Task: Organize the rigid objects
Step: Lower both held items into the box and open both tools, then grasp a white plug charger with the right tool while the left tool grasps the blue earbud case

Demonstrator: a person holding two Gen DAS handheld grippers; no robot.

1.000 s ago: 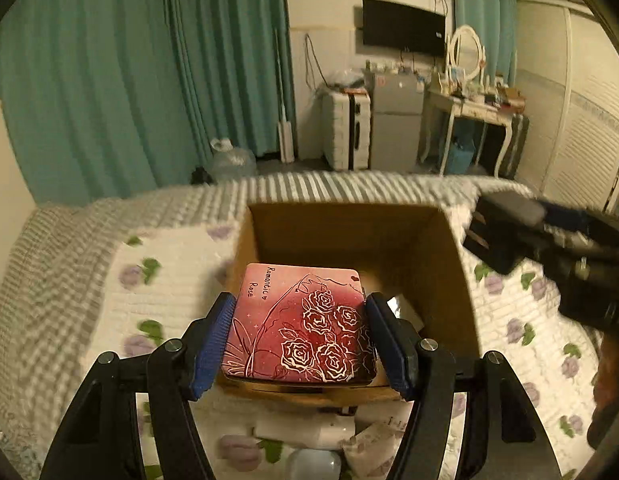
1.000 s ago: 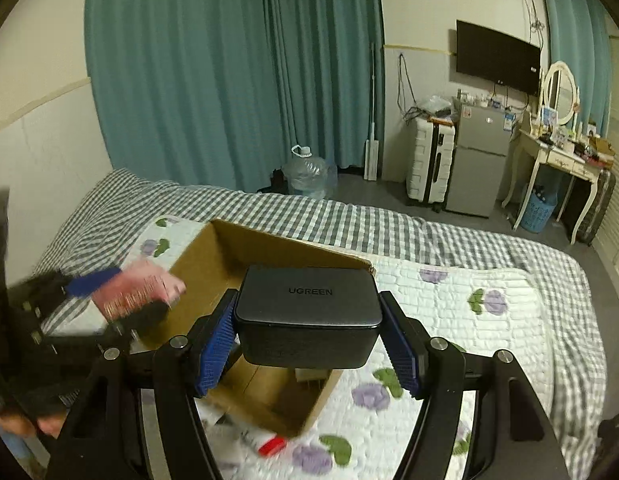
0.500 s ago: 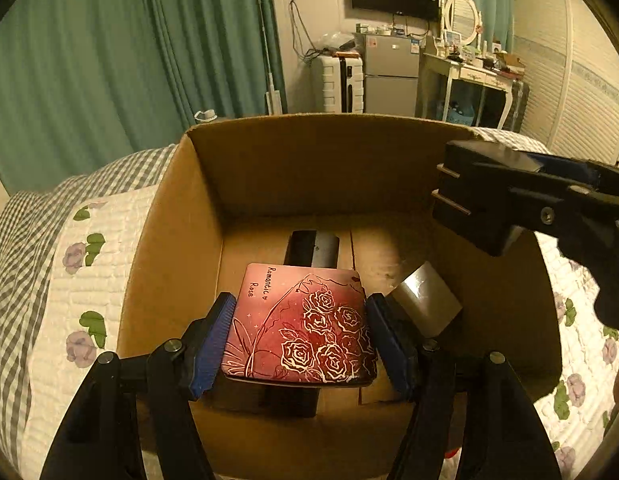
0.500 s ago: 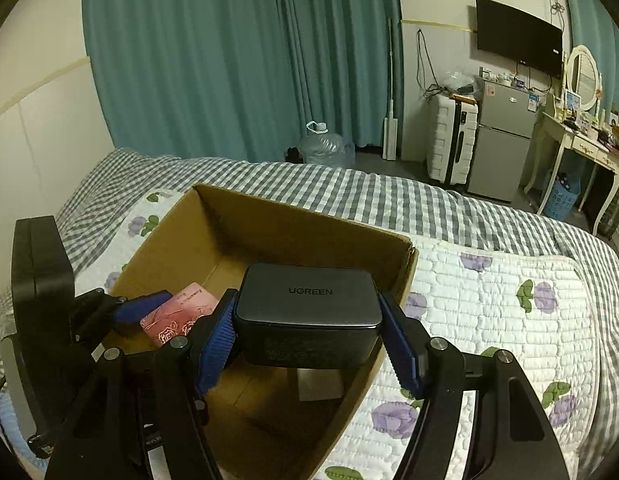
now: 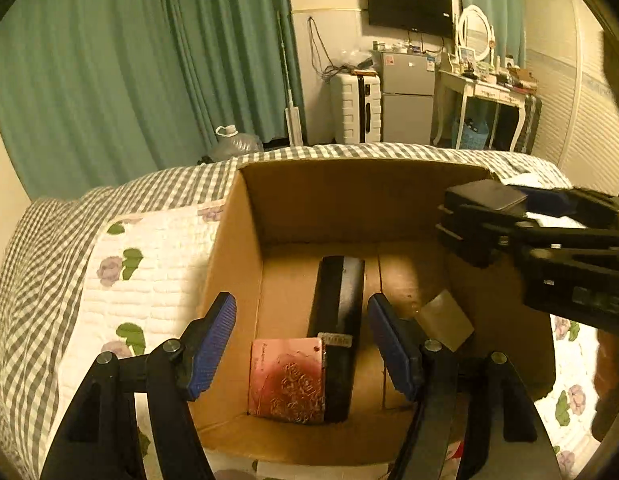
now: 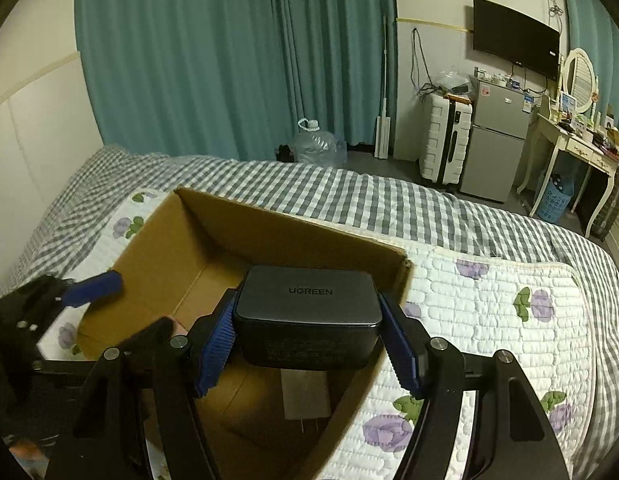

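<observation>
The left hand-held gripper (image 5: 301, 344) now gapes wide, its red tin (image 5: 286, 381) just released onto the floor of the box (image 5: 349, 196) on the bed (image 6: 489, 300), while the right hand-held gripper (image 6: 307, 338) clamps a charger (image 6: 307, 312) above it, likely next in.

The left gripper (image 5: 301, 344) is held wide open with nothing in it. The right gripper (image 6: 307, 336) is squeezed tight.

Inside the cardboard box (image 5: 237, 264), the red rose tin (image 5: 286, 380) and the long black case (image 5: 338, 320) fill the left floor, a pale block (image 5: 443, 320) sits right, leaving bare floor between them.
</observation>
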